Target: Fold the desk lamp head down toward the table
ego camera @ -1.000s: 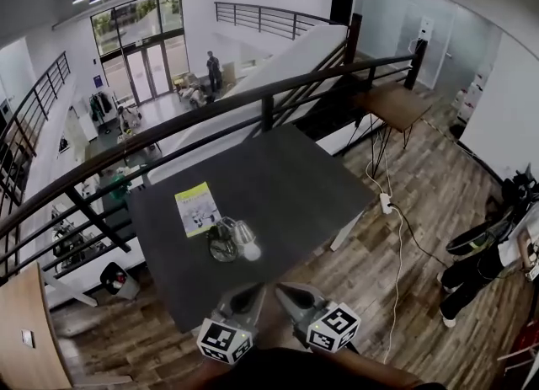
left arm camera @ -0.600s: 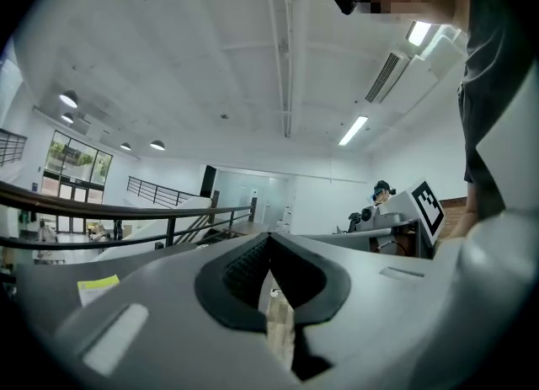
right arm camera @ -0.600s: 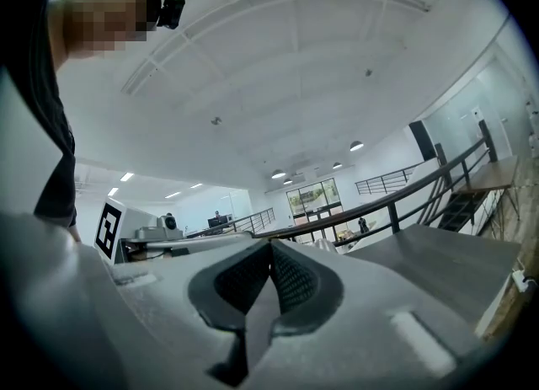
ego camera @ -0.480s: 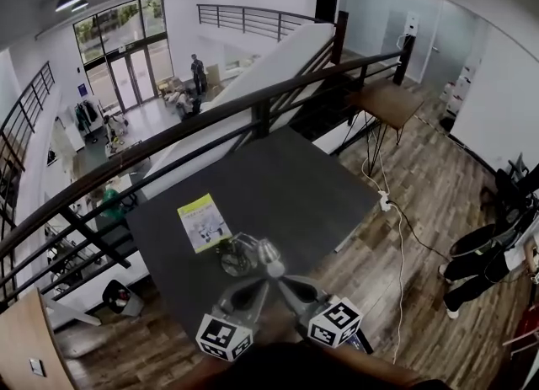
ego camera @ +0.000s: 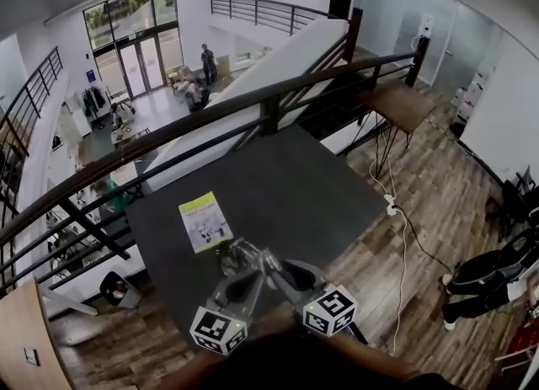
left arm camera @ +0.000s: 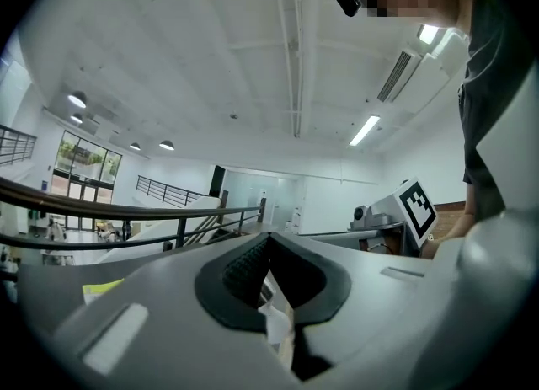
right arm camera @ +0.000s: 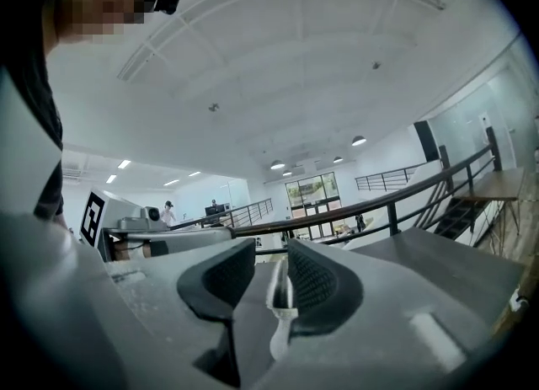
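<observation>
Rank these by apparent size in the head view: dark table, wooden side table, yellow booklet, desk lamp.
1. dark table
2. wooden side table
3. yellow booklet and desk lamp: they look alike, and the lamp is partly hidden, so unranked.

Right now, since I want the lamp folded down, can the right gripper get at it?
Probably yes. The right gripper is at the lamp: its jaws have just been opening, and a pale lamp part stands between them, ungripped.

The table (ego camera: 290,173) is dark and matt on top, the booklet (ego camera: 205,221) paper, the floor (ego camera: 421,203) wood planks. The left gripper (left arm camera: 269,243) and right gripper (right arm camera: 271,269) are smooth matt grey plastic with ribbed black pads (right arm camera: 313,283).
</observation>
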Demonstrator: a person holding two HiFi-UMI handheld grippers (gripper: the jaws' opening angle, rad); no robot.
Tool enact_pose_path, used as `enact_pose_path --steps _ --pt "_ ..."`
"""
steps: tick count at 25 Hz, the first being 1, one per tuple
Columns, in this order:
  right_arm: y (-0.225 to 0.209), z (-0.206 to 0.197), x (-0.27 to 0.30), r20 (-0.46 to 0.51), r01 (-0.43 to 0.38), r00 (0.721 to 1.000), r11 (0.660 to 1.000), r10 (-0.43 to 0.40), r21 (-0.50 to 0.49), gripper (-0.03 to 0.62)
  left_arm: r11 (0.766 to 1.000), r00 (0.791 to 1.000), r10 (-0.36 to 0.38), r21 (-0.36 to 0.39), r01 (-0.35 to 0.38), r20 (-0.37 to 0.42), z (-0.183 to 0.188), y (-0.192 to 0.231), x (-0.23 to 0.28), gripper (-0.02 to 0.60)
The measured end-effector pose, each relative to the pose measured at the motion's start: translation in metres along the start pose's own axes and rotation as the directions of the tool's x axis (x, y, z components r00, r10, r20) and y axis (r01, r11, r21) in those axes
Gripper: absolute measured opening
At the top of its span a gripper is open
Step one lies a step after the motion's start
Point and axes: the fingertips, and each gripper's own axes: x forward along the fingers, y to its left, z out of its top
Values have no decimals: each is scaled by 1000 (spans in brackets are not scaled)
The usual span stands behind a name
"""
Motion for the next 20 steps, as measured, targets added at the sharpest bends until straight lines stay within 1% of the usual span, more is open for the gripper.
enact_pose_path --steps 2,5,8,11,15,20 --pt "-7 -4 8 -36 -10 999 1000 10 -2 139 999 999 31 -19 -31 7 1 9 4 -2" --pt "-15 -15 17 -96 -24 995 1000 22 -20 176 998 998 57 -24 -56 15 1 16 12 -2" --pt "-20 -31 24 -165 -46 985 999 44 -3 225 996 997 80 -39 -80 15 0 19 16 -2" --pt "-19 -43 30 -214 -77 974 997 76 7 254 994 994 105 -44 -104 15 -3 23 19 -2" --pt "-16 -51 37 -249 -96 964 995 94 6 268 990 992 128 -55 -127 8 -6 28 17 -2" --pt "-17 -61 44 -292 -99 953 994 82 -44 270 986 989 151 -65 -151 -3 -10 34 11 -2"
